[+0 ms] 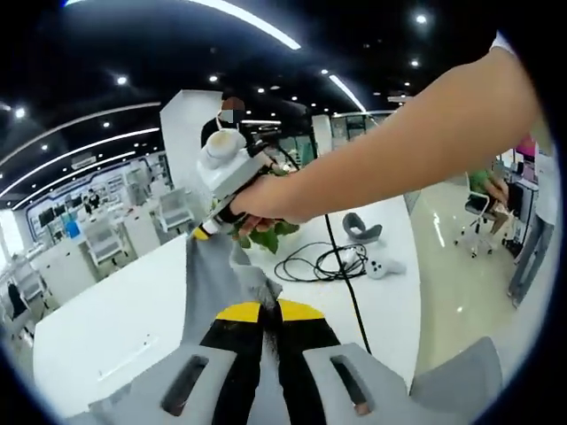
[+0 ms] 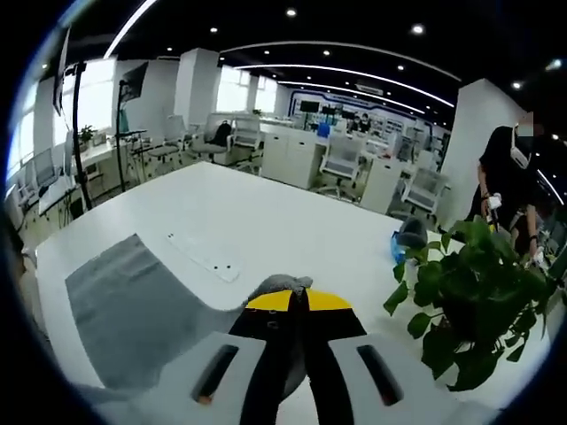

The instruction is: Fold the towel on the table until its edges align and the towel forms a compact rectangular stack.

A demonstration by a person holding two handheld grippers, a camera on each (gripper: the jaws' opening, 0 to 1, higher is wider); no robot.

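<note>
The white surface [image 2: 266, 221] lies broad and bare beyond my claws. The grey towel [image 2: 133, 310] rests on its near side, one edge lifted. My right claw [image 2: 297, 305] is clamped shut on a bunched towel corner; my left claw [image 1: 270, 312] pinches another stretch, pulled taut toward my right. A potted plant [image 2: 478, 301] crowds the surface's edge beside a cable [image 1: 328, 261].

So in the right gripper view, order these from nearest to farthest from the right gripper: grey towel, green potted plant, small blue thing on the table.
1. Grey towel: pinched at the right gripper, spreading left.
2. Green leafy potted plant: to the right.
3. Small blue object: farther back on the white table, right of centre.
</note>
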